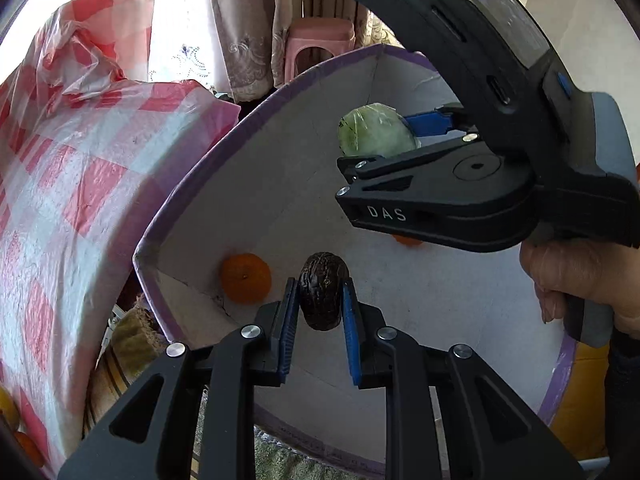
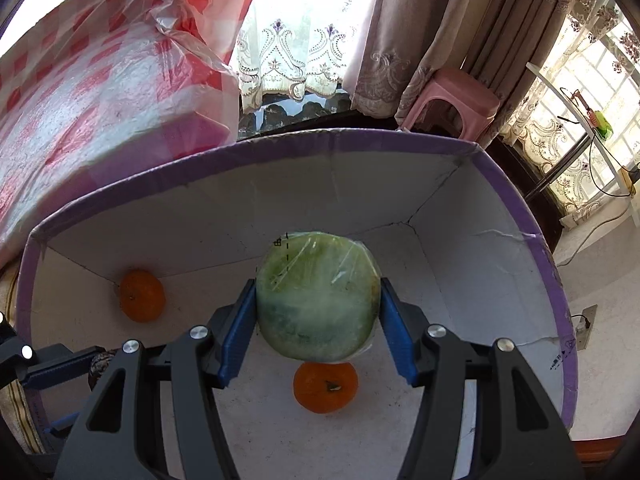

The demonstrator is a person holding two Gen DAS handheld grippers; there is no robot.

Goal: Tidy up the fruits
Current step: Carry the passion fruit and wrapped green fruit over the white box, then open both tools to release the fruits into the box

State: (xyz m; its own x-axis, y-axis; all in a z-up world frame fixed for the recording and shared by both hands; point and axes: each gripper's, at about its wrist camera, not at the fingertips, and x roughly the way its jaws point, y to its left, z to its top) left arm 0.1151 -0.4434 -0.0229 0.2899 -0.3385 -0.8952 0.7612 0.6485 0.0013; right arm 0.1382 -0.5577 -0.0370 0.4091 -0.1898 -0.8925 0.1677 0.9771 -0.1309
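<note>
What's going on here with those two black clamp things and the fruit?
A person holds a pair of tongs in each hand over a purple-rimmed cardboard box. The left tongs grip a dark wrinkled fruit; the right tongs grip a green fruit wrapped in clear film. Both hang inside the box, not yet released. Two oranges already lie on its floor.

In the left wrist view the right gripper [image 1: 372, 152] covers most of a second orange [image 1: 406, 239]; at eight o'clock, fruit [image 1: 24, 446] on the tabletop is cropped; the green wrapped fruit [image 2: 316, 296] hides the box [image 2: 560, 280] floor beneath it.
</note>
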